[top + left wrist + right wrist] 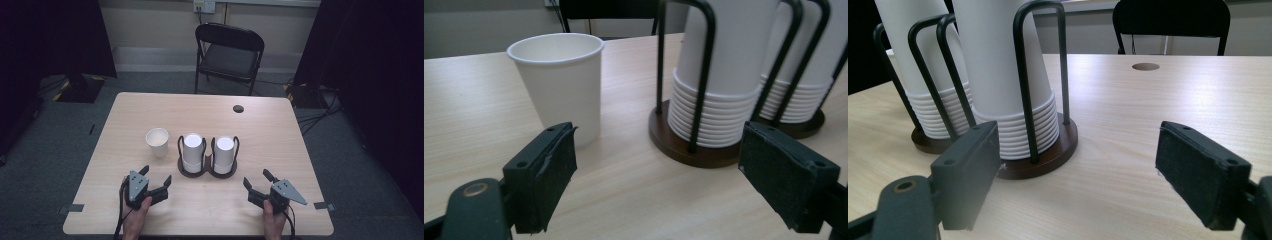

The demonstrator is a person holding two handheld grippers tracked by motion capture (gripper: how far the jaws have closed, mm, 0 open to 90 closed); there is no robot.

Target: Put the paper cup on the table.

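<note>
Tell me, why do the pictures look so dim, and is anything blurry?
High view: dark room edges, soft overall, faint sheen on the table. Left gripper view: the loose cup is fairly sharp, the near jaws soft. Right gripper view: glare streaks the tabletop beside the cup stacks.

Two handheld tongs, both matte black with chunky bodies. Left tongs [157, 179] topped with a grey three-cornered plate dotted with small screws, black cable trailing off past the hand [134, 219]. Right tongs [257, 181] same deal: grey triangular plate pointing outward, dark screw heads, cable looping back beside the hand [272, 222]. Up close in the gripper views, jaws squared-off and blocky, each with a screw hole near the outer end, inner faces covered in rough black padding with slightly frayed edges. A rounded black hinge piece with a brassy ring at lower left. Bare hands, no sleeves visible.
</note>
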